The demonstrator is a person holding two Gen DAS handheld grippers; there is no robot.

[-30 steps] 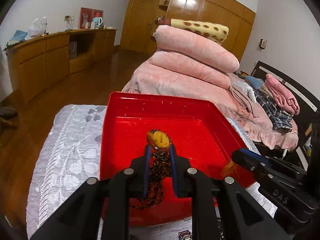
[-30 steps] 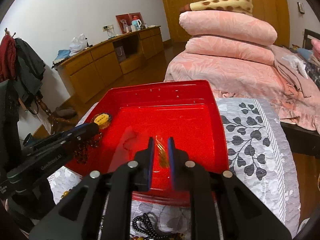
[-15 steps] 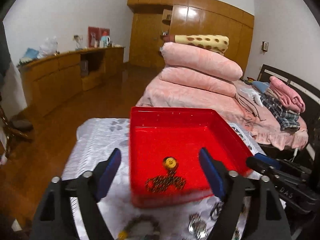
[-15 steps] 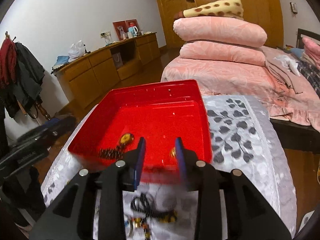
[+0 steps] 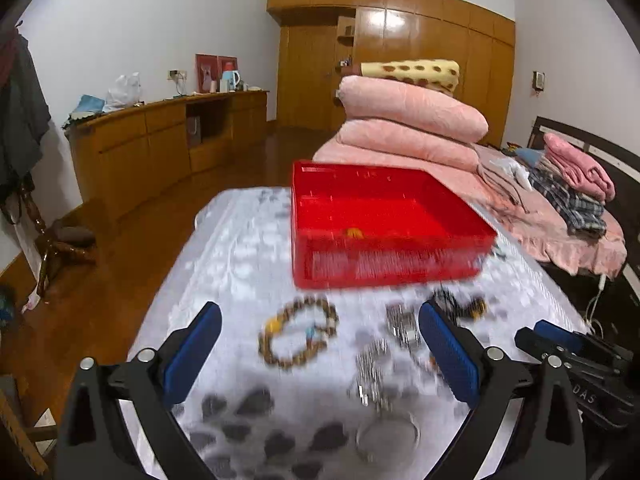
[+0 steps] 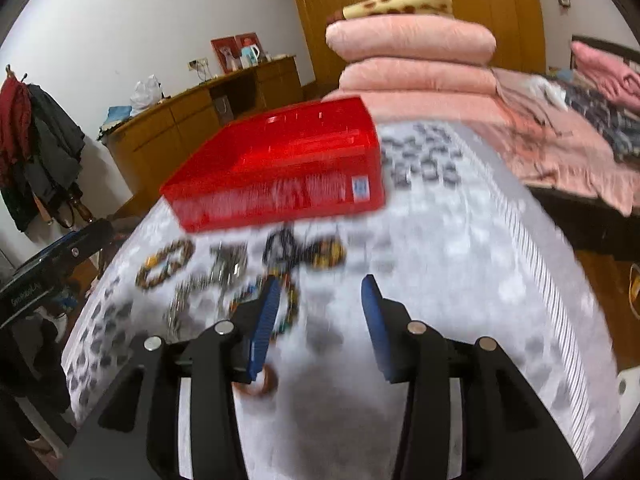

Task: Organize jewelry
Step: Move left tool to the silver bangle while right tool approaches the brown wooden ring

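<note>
Jewelry lies loose on the table (image 5: 240, 248), just in front of the red tray (image 5: 384, 256), probably waiting for sorting into it. Left claw (image 5: 320, 348) has just opened wide, empty, above the bead bracelet (image 5: 298, 334); right claw (image 6: 318, 320) has been opening, also empty.

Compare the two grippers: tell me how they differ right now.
The left gripper gapes wide over a beaded bracelet; the right gripper stands narrower, over bare cloth. Both have just been opening, hold nothing, have blue pads, and sit short of the red tray.
</note>
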